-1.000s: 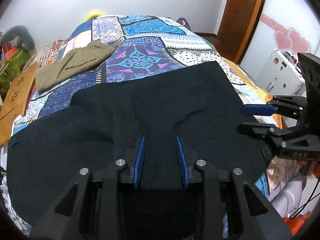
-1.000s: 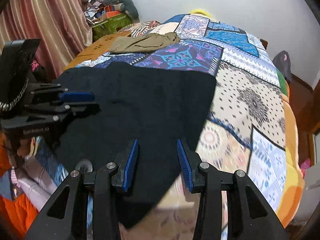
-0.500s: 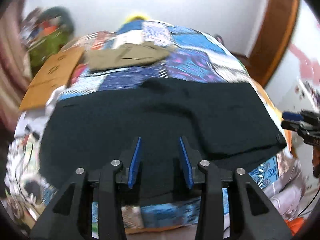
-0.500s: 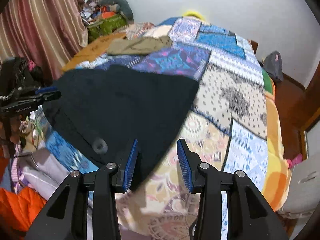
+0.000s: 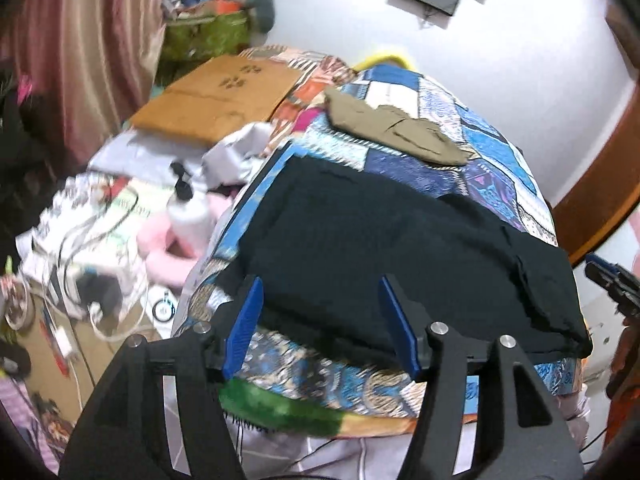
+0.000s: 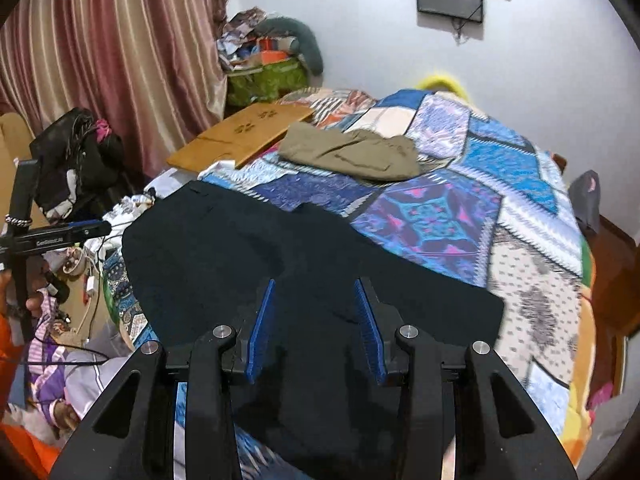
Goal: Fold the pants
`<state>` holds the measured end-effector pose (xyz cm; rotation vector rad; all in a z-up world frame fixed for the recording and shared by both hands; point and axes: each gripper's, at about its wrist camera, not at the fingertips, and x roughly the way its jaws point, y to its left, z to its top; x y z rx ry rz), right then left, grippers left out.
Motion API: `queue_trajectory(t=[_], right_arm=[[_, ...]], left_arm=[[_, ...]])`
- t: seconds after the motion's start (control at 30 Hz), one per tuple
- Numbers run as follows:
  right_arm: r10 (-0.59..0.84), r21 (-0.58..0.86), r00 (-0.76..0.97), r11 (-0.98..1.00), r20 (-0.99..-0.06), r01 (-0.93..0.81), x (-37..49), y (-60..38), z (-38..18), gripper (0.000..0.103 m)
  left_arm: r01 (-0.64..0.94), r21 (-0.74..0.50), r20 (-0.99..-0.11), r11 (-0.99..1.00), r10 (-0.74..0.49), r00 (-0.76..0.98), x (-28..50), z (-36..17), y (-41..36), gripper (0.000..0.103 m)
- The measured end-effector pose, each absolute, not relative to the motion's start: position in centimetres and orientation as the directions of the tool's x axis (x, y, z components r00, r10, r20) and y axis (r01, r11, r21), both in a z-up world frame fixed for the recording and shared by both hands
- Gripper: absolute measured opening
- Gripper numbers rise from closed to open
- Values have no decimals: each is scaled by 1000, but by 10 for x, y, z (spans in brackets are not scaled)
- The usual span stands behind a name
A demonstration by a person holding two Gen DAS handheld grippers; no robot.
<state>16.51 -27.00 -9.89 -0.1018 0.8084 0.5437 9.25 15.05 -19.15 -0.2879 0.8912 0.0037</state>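
Opening left tongs (image 5: 320, 320) empty above black fabric pants (image 5: 400, 248); right tongs (image 6: 316, 326) apart, empty. Risk: near edge slipping off patchwork-quilt bed (image 6: 532, 280), loosening fold.

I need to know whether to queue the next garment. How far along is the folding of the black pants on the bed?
Partly done: the black pants lie as one flat dark panel on the patchwork bedspread, apparently folded once. In hand: nothing. The left hand-held gripper is opening with no cloth between its fingers; the right hand-held gripper hovers open above the pants. Left: probably another fold. Khaki pants lie beyond them.
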Motion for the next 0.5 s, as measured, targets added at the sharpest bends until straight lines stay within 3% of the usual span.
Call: queue_trajectory(t=[0.3,0.5], right_arm=[[358,94,447,854,-820,-512,173,-240,-147,37],[361,106,430,852,-827,-513,171,-241,-150,37]], left_arm=[[-189,-433,-794,881,-273,543,100,-247,172,60],[-221,-530,-770,819,-355,530,111,-267,177,65]])
